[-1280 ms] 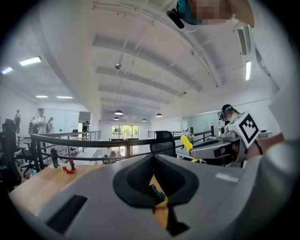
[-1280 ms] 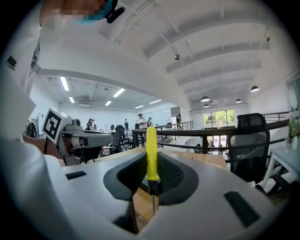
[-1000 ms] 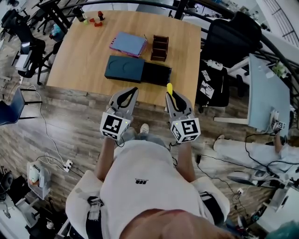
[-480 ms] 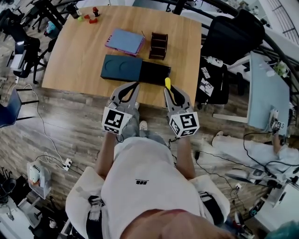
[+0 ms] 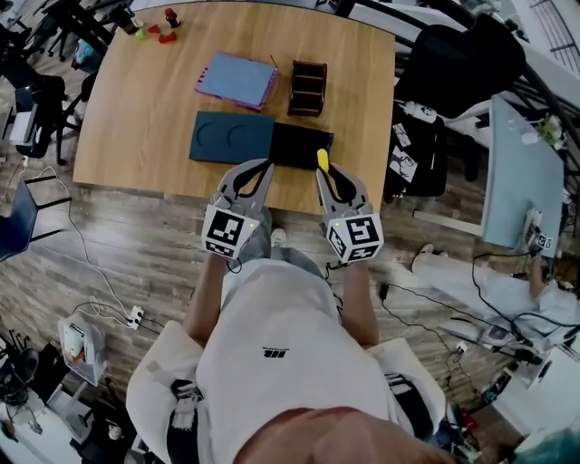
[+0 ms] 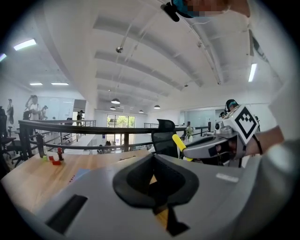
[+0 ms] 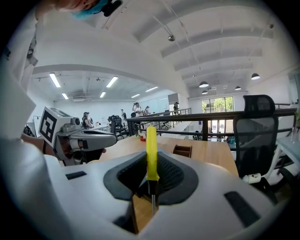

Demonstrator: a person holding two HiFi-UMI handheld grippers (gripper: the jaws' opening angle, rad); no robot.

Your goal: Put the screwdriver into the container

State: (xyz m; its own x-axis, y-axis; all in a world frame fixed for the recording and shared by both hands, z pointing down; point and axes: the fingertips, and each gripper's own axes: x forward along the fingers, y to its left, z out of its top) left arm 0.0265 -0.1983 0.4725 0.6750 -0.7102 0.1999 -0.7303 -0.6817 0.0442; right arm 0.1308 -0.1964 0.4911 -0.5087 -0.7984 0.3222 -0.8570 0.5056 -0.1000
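Note:
A yellow-handled screwdriver [image 7: 151, 152] stands upright between my right gripper's [image 7: 151, 199] jaws, which are shut on it near where the handle meets the thin shaft. In the head view the yellow handle [image 5: 322, 159] pokes out past the right gripper [image 5: 325, 172] at the table's near edge. The brown wooden container [image 5: 308, 89] with open compartments stands farther back on the table, also visible as the container [image 7: 182, 150] ahead. My left gripper [image 5: 262, 167] hovers beside the right one, shut on nothing; from the left gripper view [image 6: 158, 208] its jaws meet.
On the wooden table [image 5: 136, 118] lie a dark teal box [image 5: 231, 138], a black box [image 5: 302, 145] next to it and a purple-blue notebook [image 5: 237, 80]. Small red toys [image 5: 163, 23] sit at the far left corner. A black office chair [image 5: 458, 63] stands right of the table.
Both grippers have edged forward, from over the floor to over the table's near edge. The screwdriver stays held in the right gripper.

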